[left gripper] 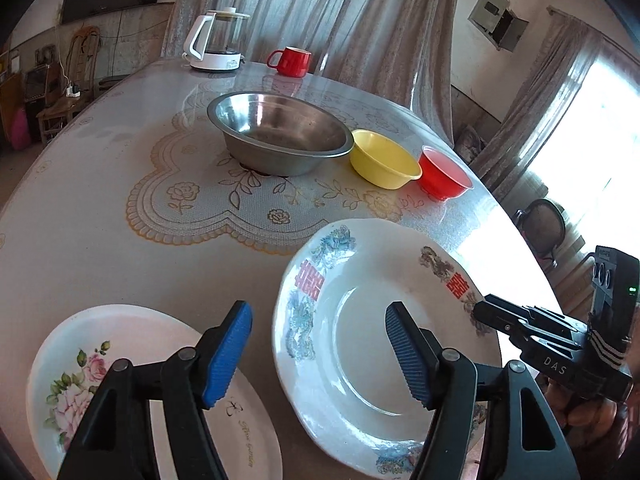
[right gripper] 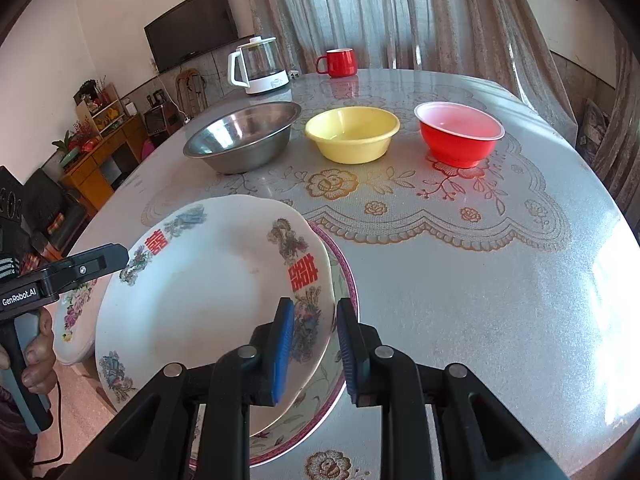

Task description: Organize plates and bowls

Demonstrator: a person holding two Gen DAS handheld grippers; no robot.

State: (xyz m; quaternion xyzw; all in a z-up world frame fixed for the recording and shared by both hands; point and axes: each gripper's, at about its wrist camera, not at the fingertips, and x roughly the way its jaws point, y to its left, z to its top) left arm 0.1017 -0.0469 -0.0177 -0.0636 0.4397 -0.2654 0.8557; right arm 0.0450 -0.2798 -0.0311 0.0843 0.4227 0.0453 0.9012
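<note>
Glossy dragon plate (right gripper: 208,300) near table (right gripper: 480,300) edge, tilted on a purple-rimmed plate (right gripper: 340,264) mostly hidden beneath, rim between nearly closed right gripper (right gripper: 312,344) pads, contact unclear; left gripper (left gripper: 320,352) released above it; open tabletop ahead, before steel (right gripper: 240,140), yellow (right gripper: 352,136), red bowls (right gripper: 460,136).

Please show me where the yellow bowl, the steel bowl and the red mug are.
yellow bowl (right gripper: 352,132): right wrist view, on its inner floor.
steel bowl (left gripper: 280,132): left wrist view, on its inner floor.
red mug (right gripper: 340,63): right wrist view, on its side.
</note>
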